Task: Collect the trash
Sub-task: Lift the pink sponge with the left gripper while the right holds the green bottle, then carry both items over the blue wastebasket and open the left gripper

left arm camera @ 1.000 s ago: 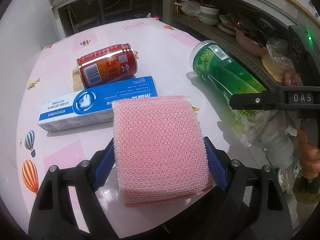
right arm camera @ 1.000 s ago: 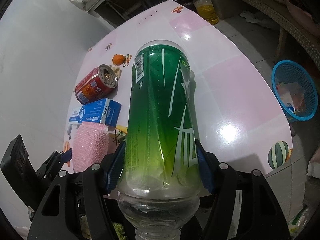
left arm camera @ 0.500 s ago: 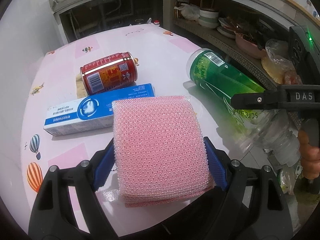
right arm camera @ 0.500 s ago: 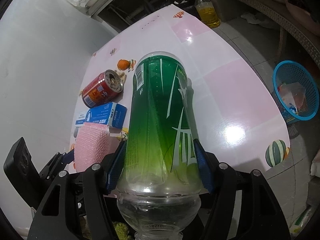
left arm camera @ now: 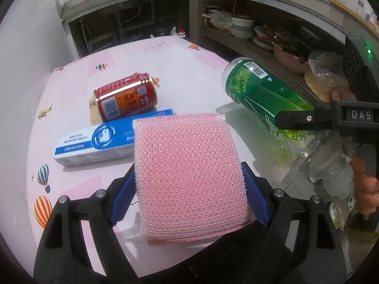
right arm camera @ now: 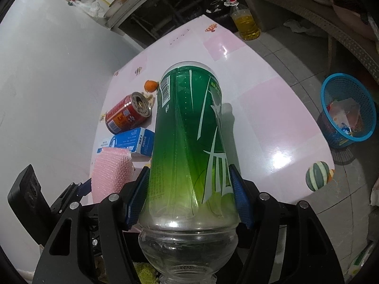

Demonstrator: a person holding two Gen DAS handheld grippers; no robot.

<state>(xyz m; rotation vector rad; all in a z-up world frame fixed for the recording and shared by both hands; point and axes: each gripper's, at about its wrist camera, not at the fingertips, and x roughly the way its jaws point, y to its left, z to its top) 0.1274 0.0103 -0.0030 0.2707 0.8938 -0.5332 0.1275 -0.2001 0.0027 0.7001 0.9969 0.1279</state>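
Note:
My left gripper [left arm camera: 189, 189] is shut on a pink mesh scouring pad [left arm camera: 189, 172], held just over the near edge of the pink table [left arm camera: 132, 61]. My right gripper [right arm camera: 189, 191] is shut on an empty green plastic bottle [right arm camera: 189, 127], bottom end pointing away, lifted clear of the tabletop. That bottle [left arm camera: 265, 99] also shows at the right of the left wrist view, with the right gripper's finger across it. A red drink can [left arm camera: 125, 99] lies on its side on the table. A blue and white toothpaste box [left arm camera: 94, 142] lies just in front of the can.
A blue plastic basket [right arm camera: 348, 108] holding wrappers stands on the floor past the table's right edge. A bottle of yellow oil [right arm camera: 246, 21] stands on the floor beyond the far end. Shelves with bowls and bags [left arm camera: 272, 37] run along the right. A white wall borders the left.
The green bottle has risen off the table in the right gripper and drawn back a little. The left gripper with the pink pad has stayed almost still.

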